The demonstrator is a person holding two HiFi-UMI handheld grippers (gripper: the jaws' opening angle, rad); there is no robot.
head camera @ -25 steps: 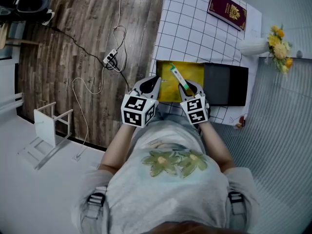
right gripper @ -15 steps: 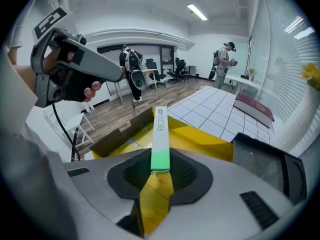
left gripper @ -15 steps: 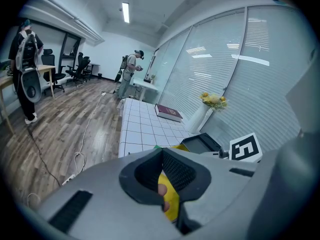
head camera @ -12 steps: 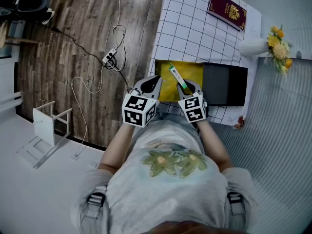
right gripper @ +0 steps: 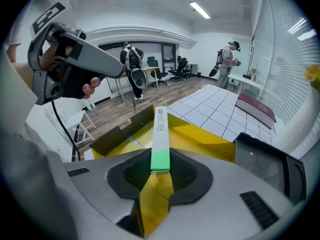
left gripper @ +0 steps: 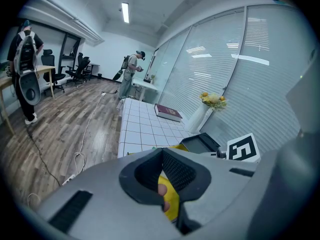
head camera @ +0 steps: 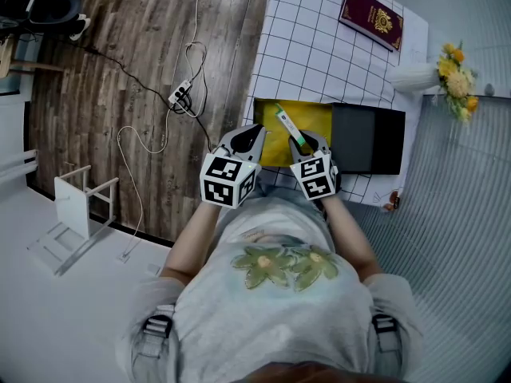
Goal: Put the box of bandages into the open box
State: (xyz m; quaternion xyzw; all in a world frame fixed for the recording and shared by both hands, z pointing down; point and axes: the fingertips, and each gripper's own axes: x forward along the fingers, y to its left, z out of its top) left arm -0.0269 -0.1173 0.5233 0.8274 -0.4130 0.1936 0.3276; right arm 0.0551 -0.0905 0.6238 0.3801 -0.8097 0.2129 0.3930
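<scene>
Right gripper (head camera: 306, 144) clamps a slim white-and-green cardboard box of bandages (head camera: 288, 124), tilted above the yellow open box (head camera: 318, 112). Left gripper (head camera: 246, 136) hovers beside it, jaws apart. A black lid (head camera: 369, 138) adjoins the box; a maroon book (head camera: 372, 16) and a white flower vase (head camera: 415, 76) sit beyond.

Dark wood-plank floor (head camera: 120, 70) runs beside the white grid-lined desk (head camera: 311, 46) (a white power strip (head camera: 182, 94) lies on the boards). White slatted blinds (left gripper: 250, 59) cover the glass wall, under a ceiling strip light (left gripper: 125, 12).
</scene>
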